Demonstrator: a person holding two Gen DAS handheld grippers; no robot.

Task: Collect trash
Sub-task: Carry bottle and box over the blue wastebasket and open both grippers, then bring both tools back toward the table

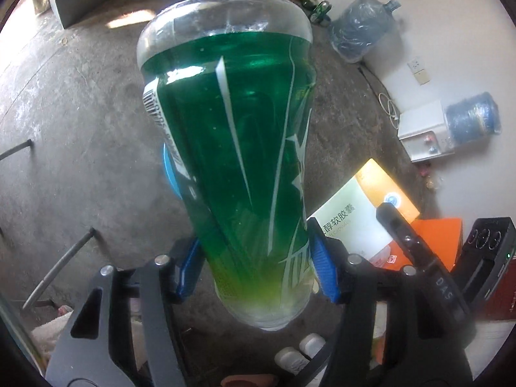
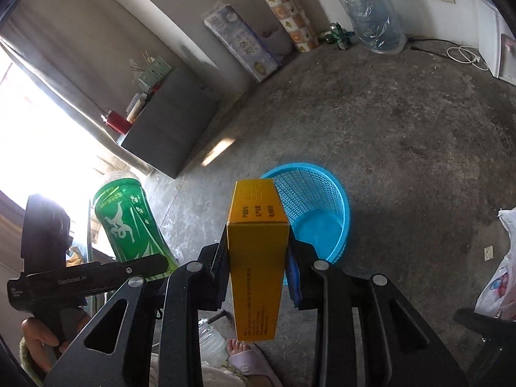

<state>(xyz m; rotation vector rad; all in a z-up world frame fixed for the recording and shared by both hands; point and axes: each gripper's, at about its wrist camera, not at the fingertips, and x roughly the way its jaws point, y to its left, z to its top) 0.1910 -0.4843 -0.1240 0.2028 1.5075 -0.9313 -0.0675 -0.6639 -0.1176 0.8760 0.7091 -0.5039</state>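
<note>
Left gripper [image 1: 254, 267] clamped on green cup [image 1: 238, 148] | right gripper [image 2: 258, 267] clamped on yellow box [image 2: 256, 258] | blue basket [image 2: 325, 206] on floor apparently empty | both drops pending

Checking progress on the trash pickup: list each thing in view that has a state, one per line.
Left gripper: jaws clamped on the green bottle.
Green bottle: held off the floor, tilted.
Right gripper: jaws clamped on the yellow box.
Yellow box: closed, held above the floor.
Blue basket: upright on the floor, looks empty.
</note>
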